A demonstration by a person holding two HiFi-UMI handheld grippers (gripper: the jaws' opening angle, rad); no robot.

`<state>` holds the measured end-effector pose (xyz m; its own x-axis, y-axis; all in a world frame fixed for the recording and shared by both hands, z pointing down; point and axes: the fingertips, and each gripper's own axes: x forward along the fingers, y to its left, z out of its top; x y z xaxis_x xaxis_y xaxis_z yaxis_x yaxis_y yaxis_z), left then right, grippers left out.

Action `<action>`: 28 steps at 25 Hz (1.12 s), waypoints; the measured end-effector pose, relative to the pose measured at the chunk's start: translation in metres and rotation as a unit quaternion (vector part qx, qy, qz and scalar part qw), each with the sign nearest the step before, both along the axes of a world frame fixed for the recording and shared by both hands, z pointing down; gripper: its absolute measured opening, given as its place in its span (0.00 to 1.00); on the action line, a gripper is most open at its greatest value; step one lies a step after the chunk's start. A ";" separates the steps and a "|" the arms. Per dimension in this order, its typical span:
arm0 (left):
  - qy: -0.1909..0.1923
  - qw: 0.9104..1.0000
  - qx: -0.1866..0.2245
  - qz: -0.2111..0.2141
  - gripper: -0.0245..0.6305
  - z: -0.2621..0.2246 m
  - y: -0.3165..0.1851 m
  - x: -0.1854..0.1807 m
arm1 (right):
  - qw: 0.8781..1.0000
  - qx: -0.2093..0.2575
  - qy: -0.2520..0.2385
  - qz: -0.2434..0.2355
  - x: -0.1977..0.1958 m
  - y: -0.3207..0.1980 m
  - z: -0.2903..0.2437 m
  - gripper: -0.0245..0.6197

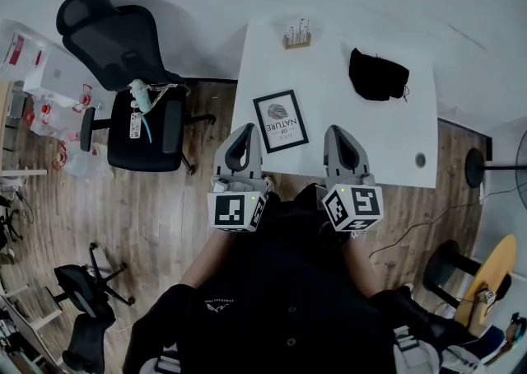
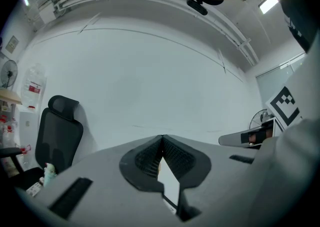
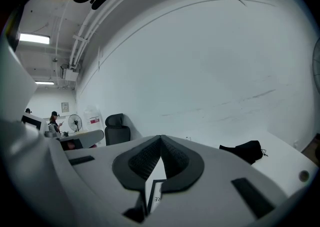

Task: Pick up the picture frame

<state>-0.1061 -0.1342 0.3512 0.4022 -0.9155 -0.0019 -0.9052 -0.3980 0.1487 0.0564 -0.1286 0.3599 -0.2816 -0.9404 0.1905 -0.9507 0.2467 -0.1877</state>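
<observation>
The picture frame [image 1: 280,120], black-edged with a white print, lies flat on the white table [image 1: 387,137] near its front left. My left gripper [image 1: 245,132] hovers at the frame's near left corner, with its jaws closed tip to tip and nothing between them. My right gripper [image 1: 338,133] is a short way to the right of the frame, also shut and empty. In the right gripper view, a strip of the frame [image 3: 154,197] shows below the closed tips of the right gripper [image 3: 161,138]. In the left gripper view, the left gripper [image 2: 161,138] points at the far wall.
A black cloth bundle [image 1: 378,74] lies at the table's back right, and a small wooden holder [image 1: 297,35] stands at the back edge. A cable hole [image 1: 421,160] is near the right front. A black office chair [image 1: 132,76] stands left of the table.
</observation>
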 end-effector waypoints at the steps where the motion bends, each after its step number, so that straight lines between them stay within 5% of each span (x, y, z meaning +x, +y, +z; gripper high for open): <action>1: 0.002 1.000 -0.005 0.000 0.05 0.003 -0.001 -0.001 | 1.000 -0.003 0.000 0.002 0.000 0.000 0.003 0.04; 28: -0.007 0.994 -0.107 -0.035 0.05 0.076 -0.054 0.019 | 0.991 -0.108 0.014 -0.082 0.003 -0.065 0.075 0.04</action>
